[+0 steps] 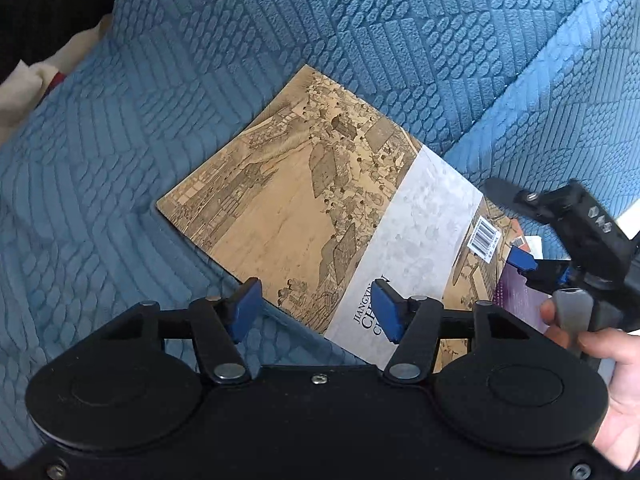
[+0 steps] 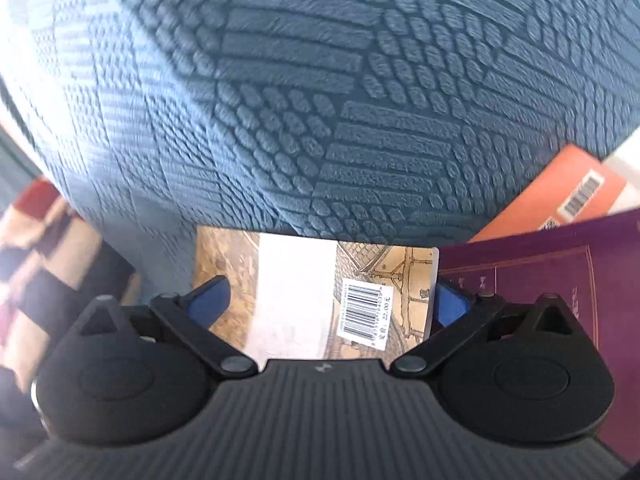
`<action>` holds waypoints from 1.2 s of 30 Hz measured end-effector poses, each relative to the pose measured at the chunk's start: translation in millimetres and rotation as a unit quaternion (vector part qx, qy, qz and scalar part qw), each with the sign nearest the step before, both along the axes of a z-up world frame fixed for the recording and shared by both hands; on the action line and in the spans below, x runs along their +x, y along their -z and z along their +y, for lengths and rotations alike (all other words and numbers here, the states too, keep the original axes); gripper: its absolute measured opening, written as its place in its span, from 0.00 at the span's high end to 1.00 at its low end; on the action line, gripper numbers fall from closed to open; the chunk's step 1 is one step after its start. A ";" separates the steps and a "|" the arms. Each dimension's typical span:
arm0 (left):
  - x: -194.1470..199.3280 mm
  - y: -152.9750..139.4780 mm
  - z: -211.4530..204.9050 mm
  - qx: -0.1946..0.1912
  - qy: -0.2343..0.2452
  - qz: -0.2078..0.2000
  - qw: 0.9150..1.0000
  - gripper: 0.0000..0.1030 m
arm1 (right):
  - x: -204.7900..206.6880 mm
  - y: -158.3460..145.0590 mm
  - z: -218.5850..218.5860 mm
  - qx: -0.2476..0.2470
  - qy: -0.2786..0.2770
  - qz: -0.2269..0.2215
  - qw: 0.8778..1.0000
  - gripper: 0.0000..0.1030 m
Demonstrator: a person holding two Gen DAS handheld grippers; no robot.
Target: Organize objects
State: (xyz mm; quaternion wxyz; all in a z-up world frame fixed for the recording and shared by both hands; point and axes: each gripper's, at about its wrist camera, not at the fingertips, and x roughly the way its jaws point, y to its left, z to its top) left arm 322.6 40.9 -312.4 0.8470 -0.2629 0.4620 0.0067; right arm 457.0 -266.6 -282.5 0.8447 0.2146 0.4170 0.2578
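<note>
Left wrist: my left gripper (image 1: 316, 312), half-open, straddles the tan painted-scene paperback's (image 1: 320, 200) near corner on the blue quilted cover (image 1: 240, 60) (contact unclear). Right gripper (image 2: 332, 304) spread wide astride its barcode end, beside a purple book (image 2: 560, 280).

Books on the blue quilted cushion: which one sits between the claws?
The tan book with the old painted town scene and white band. The right gripper straddles it; the dark purple book and orange book lie aside.
</note>
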 end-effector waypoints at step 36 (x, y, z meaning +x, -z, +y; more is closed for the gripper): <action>-28.5 7.4 3.0 -0.112 -0.088 0.007 0.990 0.46 | -18.1 -16.9 14.9 0.047 -0.112 0.095 0.988 0.45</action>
